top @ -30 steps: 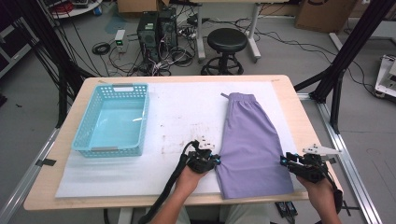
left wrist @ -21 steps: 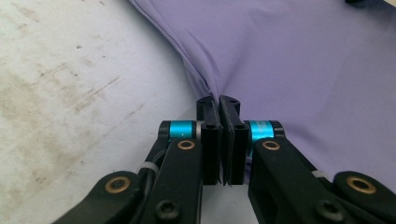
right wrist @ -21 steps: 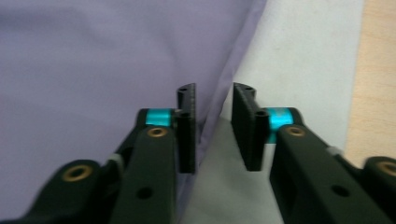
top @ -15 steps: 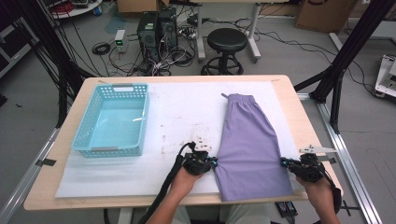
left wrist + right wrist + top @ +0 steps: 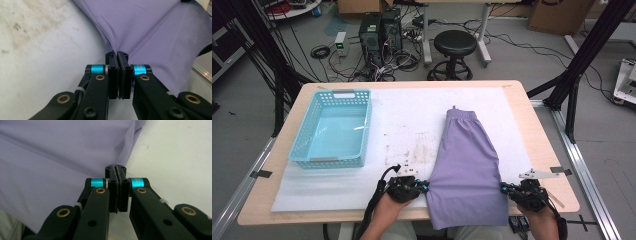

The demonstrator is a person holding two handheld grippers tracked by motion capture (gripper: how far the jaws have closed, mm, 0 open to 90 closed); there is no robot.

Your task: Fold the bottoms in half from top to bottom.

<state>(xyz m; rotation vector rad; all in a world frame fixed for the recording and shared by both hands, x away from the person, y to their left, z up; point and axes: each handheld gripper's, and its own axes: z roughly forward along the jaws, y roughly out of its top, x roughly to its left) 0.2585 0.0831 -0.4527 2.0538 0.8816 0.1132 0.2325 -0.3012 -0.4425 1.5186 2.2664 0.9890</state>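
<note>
The purple shorts [image 5: 467,165] lie lengthwise on the bench [image 5: 537,130], waistband far, hem hanging off the near edge, with left tongs [image 5: 426,187] and right tongs [image 5: 503,187] each pinching a side edge near that hem.

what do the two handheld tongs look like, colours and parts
Both the left tongs and the right tongs have black linkage arms with brass-coloured pivot pins, bright blue cylinders beside the flat black jaws, and white cable ties on the links. A black cable trails from the left one. The right one carries a grey three-cornered plate on top.
</note>
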